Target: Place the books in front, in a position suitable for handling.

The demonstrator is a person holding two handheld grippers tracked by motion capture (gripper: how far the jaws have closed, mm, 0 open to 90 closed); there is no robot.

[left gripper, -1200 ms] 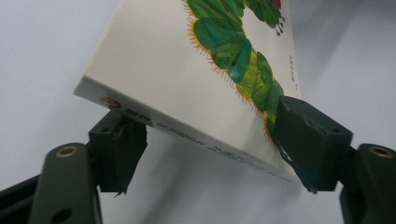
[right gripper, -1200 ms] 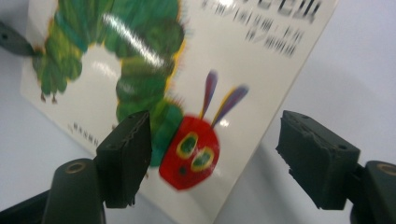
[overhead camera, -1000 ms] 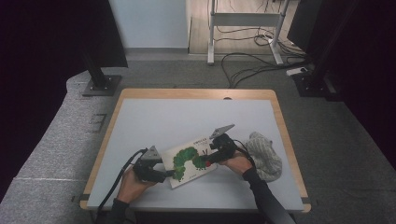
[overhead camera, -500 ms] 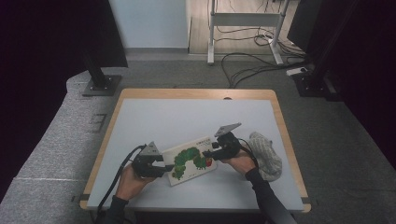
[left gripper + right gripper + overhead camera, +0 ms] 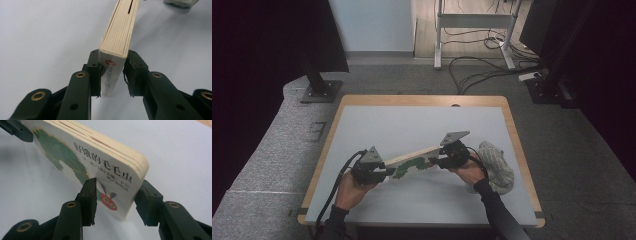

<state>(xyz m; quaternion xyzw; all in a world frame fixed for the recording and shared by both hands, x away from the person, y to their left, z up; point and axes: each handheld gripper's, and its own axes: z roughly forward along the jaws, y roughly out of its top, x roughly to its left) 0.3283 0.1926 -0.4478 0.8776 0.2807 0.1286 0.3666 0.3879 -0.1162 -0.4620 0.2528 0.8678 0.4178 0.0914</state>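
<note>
**Board book lifted between both tongs**

I hold a thick cardboard picture book with a green caterpillar on its white cover [image 5: 412, 164] between my two tongs, clear of the pale grey surface with the light wooden rim [image 5: 422, 127]. In the high view the book runs slantwise, its left end lower and nearer to me, its right end higher and farther off, the cover tilted toward me and the cream page edges turned up.

My left tongs [image 5: 384, 172] have just been closing, and they are now clamped on the book's left end. In the left gripper view [image 5: 111, 75] the book stands on edge between the black jaws: the left pad presses on the back cover with its small print and red mark, and the right pad sits against the other face. The stacked cream pages [image 5: 122, 30] stretch away from me.

My right tongs [image 5: 438, 161] have also just been closing, with the book's other end between them. In the right gripper view [image 5: 116, 200] the left jaw lies on the cover beside the caterpillar's red head [image 5: 108, 200], and the right jaw sits at the rounded corner behind the pages; both appear to press on the book.

A crumpled grey-white knitted cloth [image 5: 496, 165] lies on the surface just beyond my right hand [image 5: 472, 172]. My left hand [image 5: 349, 187] grips its tool near the surface's near edge.
</note>
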